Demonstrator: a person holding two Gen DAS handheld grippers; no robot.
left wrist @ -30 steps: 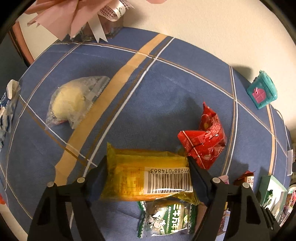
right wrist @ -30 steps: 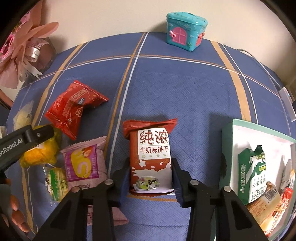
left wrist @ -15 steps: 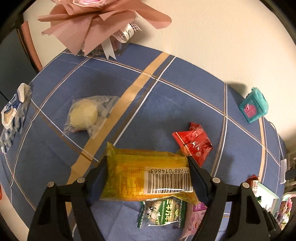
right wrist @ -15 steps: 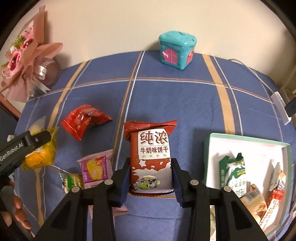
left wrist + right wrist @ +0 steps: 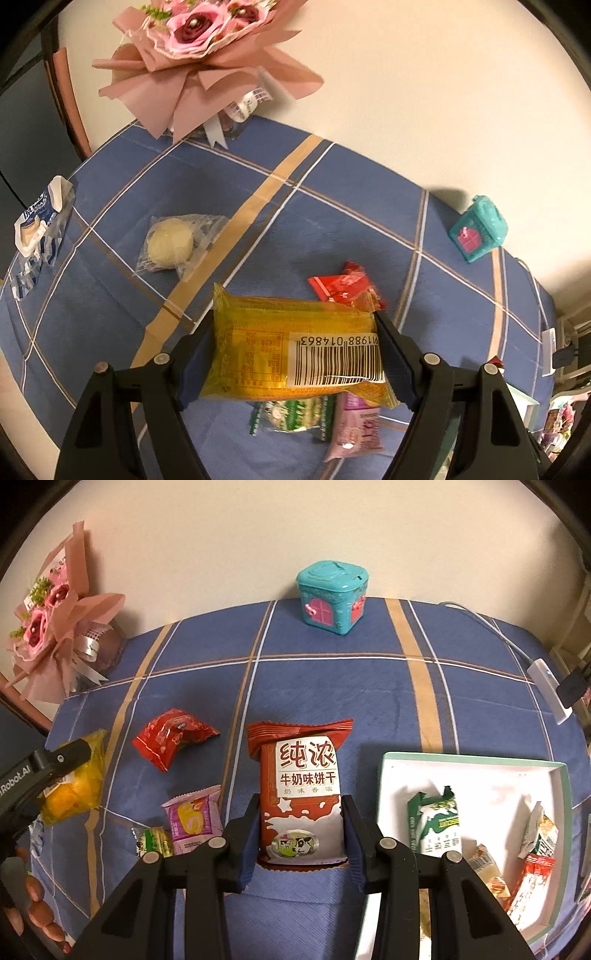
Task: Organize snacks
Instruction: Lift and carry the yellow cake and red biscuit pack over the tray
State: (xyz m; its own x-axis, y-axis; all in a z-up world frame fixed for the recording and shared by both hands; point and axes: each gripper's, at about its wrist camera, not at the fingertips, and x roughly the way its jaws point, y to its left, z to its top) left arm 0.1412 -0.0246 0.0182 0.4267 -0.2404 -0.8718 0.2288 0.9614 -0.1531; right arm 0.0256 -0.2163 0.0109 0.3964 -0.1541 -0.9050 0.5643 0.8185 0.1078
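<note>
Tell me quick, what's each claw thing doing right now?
Left gripper: closed on the yellow snack packet.
Right gripper: closed on the red and white biscuit packet.

Warm, dim indoor light. The teal house box [image 5: 478,229] casts a soft shadow on the wall behind it, up and to its left, so light perhaps comes from the right. Fisheye bending darkens the corners; slight blur throughout.
</note>
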